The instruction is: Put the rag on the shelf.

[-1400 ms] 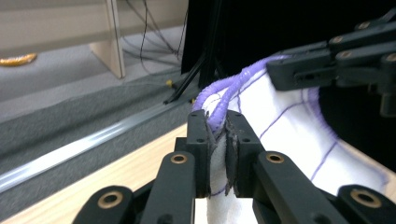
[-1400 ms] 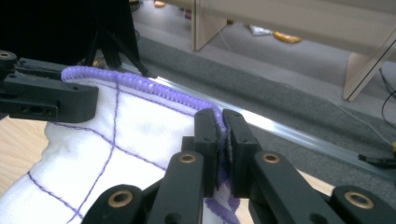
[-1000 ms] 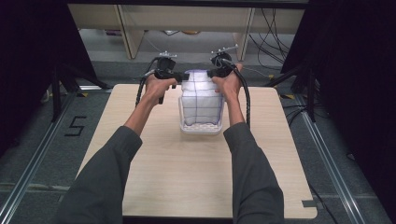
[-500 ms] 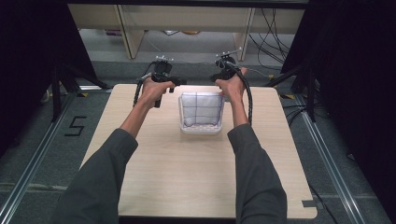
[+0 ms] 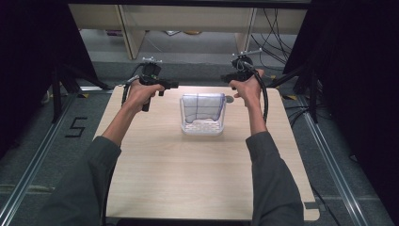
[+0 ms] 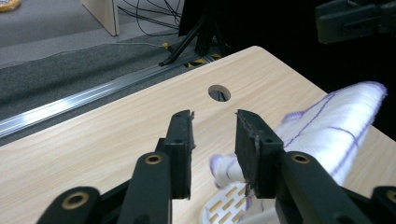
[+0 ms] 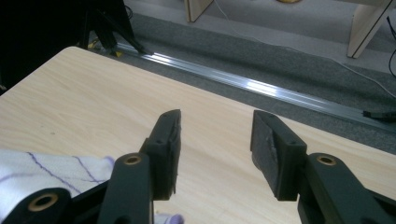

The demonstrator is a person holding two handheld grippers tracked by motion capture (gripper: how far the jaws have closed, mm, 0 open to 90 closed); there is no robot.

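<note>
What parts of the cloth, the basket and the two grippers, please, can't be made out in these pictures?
- Basket: its floor in the high view, hidden by the cloth.
- Cloth: its far end in the left gripper view, cut by the right edge.
- Left gripper and right gripper: jaw gaps too small in the high view.

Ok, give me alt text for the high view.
A white cloth with purple lines hangs over the back of a clear basket on a wooden table. A person's hands hold the left gripper and right gripper on either side, jaws open and empty.
</note>
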